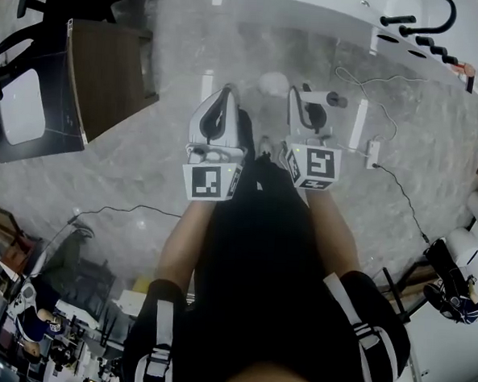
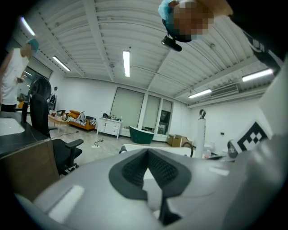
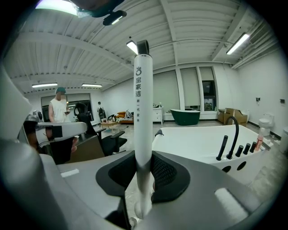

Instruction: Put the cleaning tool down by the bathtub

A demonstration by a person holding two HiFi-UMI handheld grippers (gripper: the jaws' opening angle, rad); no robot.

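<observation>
Cleaning tool (image 3: 143, 103) stands clamped in jaws of right gripper (image 3: 145, 168) facing bathtub (image 3: 193, 140); left gripper (image 2: 147, 153) jaws together.

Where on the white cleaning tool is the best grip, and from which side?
Its straight lower shaft, from the side, jaws squarely across it: the cleaning tool stands upright, slim and round, and the right gripper is clamped there.

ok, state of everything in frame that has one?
right tongs: shut on the cleaning tool
cleaning tool: held upright in the right tongs, not yet set down
left tongs: shut, nothing between them
bathtub: looks dry and empty where visible
faucet: no water running
</observation>
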